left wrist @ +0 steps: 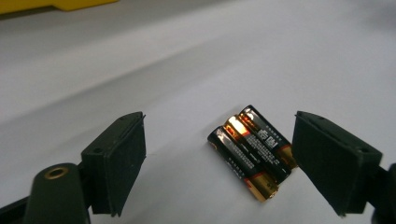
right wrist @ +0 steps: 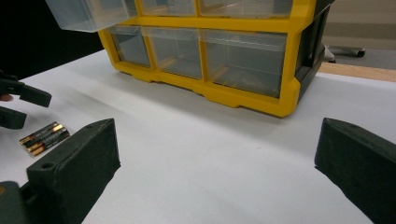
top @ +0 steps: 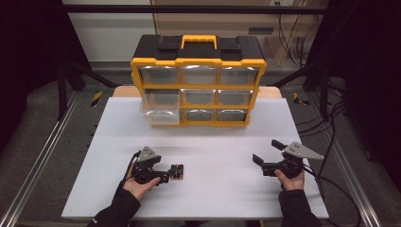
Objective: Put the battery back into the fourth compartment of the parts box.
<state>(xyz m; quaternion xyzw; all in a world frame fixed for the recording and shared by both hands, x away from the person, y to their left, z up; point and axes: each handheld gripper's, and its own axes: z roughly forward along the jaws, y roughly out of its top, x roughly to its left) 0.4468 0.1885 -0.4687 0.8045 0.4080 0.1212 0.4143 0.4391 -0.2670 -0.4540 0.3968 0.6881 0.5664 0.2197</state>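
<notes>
On my left, the left tongs (top: 176,172) sit low over the desk (top: 213,198), at about 7 o'clock from the desk's middle, jaws pointing toward 3 o'clock. In the left gripper view the jaws stand apart with the batteries (left wrist: 252,150) lying between them on the desk. I count three of them, black and gold, side by side and touching one another. The right-hand pad is just beside the end of the pack; I cannot tell whether it touches. The left-hand pad is clearly apart from it. So these tongs are open around the batteries, with nothing gripped.

At 12 o'clock, at the far edge of the desk, stands the yellow and black organizer (top: 198,80) with three rows of clear drawers. Its bottom-left drawer (top: 161,115) is pulled out toward me.

On my right, the right tongs (top: 267,151) are at about 4 o'clock, held in the person's hand above the desk, jaws pointing toward 10 o'clock. The right gripper view shows the jaws spread wide with bare desk between them: open and empty. In that same view the batteries lie at 9 o'clock, well apart from these tongs, beside the left tongs' jaws.
</notes>
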